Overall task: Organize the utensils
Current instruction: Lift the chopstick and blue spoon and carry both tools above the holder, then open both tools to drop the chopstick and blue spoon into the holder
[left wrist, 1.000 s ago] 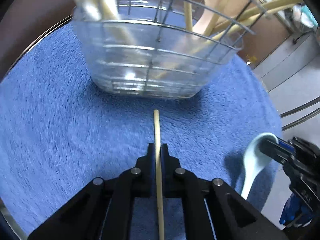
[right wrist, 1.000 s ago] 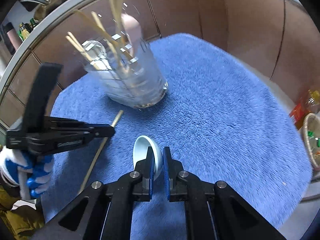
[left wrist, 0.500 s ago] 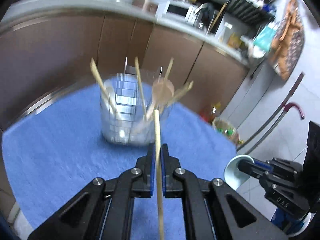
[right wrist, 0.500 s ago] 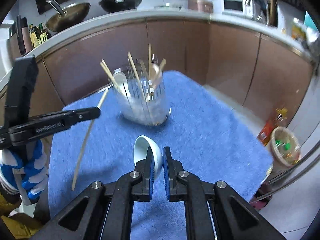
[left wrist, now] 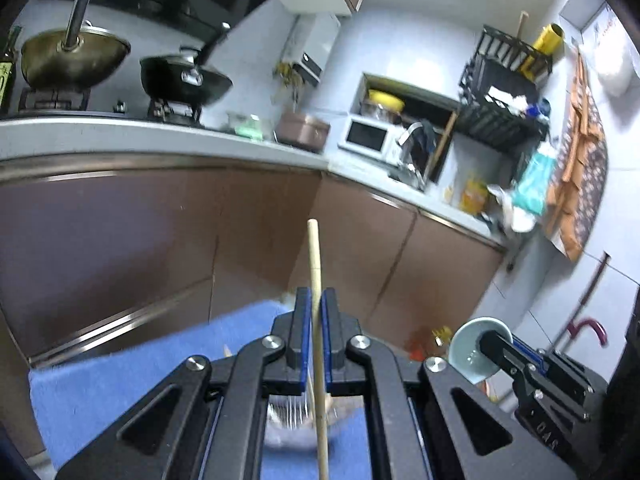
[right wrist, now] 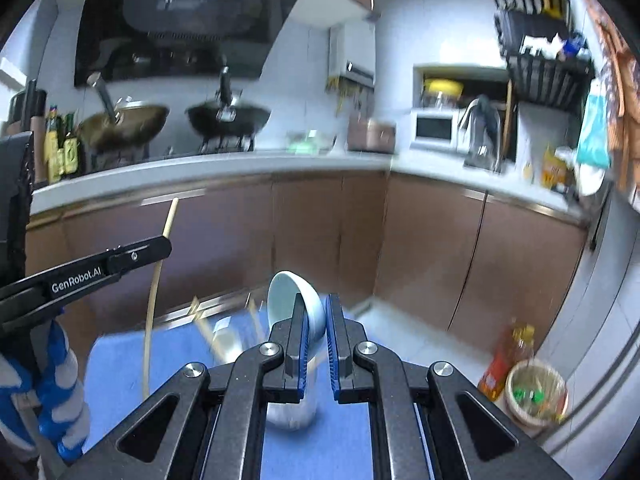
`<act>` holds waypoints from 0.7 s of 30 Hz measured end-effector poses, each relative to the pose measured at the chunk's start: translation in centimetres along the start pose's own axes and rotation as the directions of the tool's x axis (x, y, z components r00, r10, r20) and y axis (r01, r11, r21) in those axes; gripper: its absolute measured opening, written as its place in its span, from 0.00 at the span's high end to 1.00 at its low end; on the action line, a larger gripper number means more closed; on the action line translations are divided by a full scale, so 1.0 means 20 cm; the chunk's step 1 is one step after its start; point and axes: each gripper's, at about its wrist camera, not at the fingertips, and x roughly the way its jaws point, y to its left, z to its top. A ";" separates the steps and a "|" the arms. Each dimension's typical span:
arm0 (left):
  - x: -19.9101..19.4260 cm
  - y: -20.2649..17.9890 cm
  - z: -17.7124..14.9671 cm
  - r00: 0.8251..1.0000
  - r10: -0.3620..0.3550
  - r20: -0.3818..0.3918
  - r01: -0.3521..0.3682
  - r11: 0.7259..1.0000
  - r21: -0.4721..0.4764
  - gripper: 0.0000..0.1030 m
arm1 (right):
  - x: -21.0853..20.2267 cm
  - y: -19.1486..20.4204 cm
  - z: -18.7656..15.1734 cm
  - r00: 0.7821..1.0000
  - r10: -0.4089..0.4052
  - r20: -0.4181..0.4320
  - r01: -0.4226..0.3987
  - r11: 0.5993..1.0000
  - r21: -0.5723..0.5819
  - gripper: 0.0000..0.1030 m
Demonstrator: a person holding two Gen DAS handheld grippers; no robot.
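Observation:
My left gripper (left wrist: 315, 300) is shut on a pale wooden chopstick (left wrist: 314, 264) that points up past the fingertips; it also shows in the right wrist view (right wrist: 154, 292). My right gripper (right wrist: 316, 308) is shut on a light blue ceramic spoon (right wrist: 288, 300), bowl end up; the spoon shows in the left wrist view (left wrist: 474, 344) too. Both are lifted above the blue mat (right wrist: 120, 360). The clear utensil holder (right wrist: 288, 412) with wooden sticks stands on the mat, mostly hidden behind my fingers.
Brown cabinet fronts (right wrist: 420, 248) and a grey counter (right wrist: 224, 164) with two woks (right wrist: 228, 116) stand behind the mat. A bottle (right wrist: 508, 356) and a small bin (right wrist: 536, 396) sit on the floor at the right.
Both grippers have lifted and tilted upward with the chopstick and the spoon. The holder has dropped from the middle of each view to behind the fingers.

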 end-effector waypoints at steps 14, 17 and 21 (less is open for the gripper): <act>0.43 0.05 -0.17 0.967 0.165 0.193 -0.174 0.984 0.031 0.95 | 0.46 0.11 -0.15 0.992 -0.110 0.055 0.114 0.991 -0.072 0.92; 0.43 0.08 -0.25 0.969 0.159 0.186 -0.168 0.985 0.035 0.90 | 0.50 0.12 -0.23 0.994 -0.110 0.024 0.111 0.991 -0.076 0.91; 0.37 0.12 -0.28 0.979 0.131 0.157 -0.134 0.991 0.009 0.68 | 0.47 0.11 -0.26 0.996 -0.086 0.017 0.087 0.994 -0.059 0.69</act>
